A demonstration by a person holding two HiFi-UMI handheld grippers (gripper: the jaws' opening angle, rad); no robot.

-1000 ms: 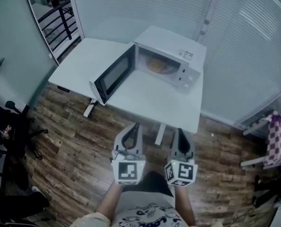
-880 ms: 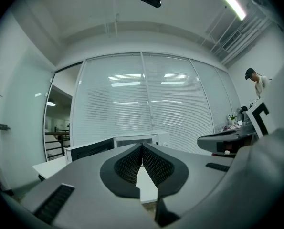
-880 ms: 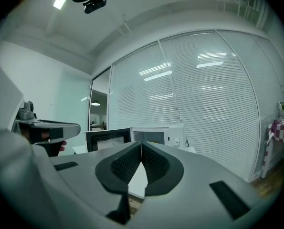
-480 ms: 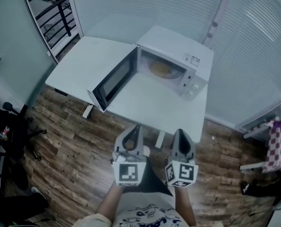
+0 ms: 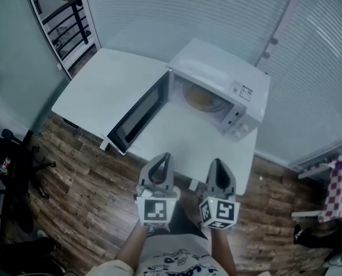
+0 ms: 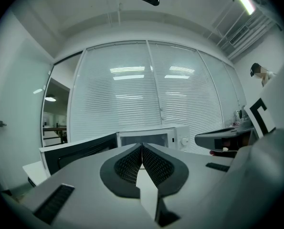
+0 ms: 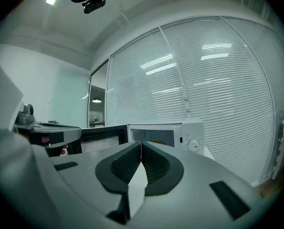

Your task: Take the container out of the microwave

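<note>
You are holding the left claw (image 5: 164,157) and the right claw (image 5: 216,163) side by side in front of the microwave (image 5: 239,79), each with its jaws pressed together and pinching nothing. The microwave is sitting on the white counter (image 5: 110,82), its door (image 5: 137,115) hanging wide open. The container (image 5: 200,98) is resting inside the microwave, well apart from both claws.

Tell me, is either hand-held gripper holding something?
Nothing is held. The left hand-held gripper and the right hand-held gripper are both shut and empty; the container sits inside the open microwave.
</note>
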